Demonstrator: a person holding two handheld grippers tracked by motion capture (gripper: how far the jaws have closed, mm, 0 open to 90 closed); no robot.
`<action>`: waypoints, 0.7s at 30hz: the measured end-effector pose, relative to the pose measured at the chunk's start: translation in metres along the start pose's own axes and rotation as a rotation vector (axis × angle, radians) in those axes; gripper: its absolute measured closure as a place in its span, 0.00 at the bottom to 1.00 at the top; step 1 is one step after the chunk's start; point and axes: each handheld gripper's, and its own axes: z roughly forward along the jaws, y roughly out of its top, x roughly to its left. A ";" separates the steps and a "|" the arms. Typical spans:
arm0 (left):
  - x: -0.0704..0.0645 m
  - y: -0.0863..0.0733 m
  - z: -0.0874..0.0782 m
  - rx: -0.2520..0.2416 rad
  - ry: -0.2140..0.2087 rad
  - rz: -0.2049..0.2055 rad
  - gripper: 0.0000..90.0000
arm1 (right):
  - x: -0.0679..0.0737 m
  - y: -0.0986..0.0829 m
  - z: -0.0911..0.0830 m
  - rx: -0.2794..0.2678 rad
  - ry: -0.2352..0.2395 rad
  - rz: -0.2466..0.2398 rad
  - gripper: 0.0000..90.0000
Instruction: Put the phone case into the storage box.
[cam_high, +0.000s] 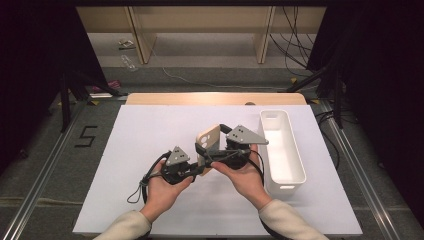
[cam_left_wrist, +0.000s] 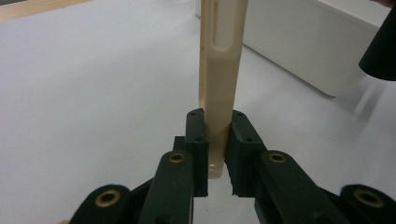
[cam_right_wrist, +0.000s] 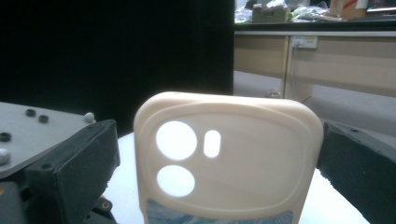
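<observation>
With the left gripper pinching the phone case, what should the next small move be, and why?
Probably shut the right gripper on the phone case. Its jaws flank the case with gaps, while the left gripper clamps the bottom edge. That would likely allow a handover toward the white bin.

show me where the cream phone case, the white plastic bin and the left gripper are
Cream rubbery phone case (cam_right_wrist: 243, 163): right gripper view, back panel.
White oblong plastic bin (cam_high: 292, 176): high view, near rim.
Left gripper (cam_left_wrist: 218, 154): left gripper view, between jaw tips clamping the case.
</observation>
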 end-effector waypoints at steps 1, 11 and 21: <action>0.000 0.000 0.000 0.002 -0.001 0.002 0.89 | 0.000 0.000 0.000 0.000 -0.004 0.001 0.01; -0.002 -0.001 0.001 0.007 -0.008 0.006 0.89 | -0.001 -0.002 0.001 -0.004 -0.033 0.007 0.04; -0.003 -0.001 0.002 0.005 -0.012 0.011 0.89 | 0.000 -0.002 0.000 -0.009 -0.042 0.005 0.08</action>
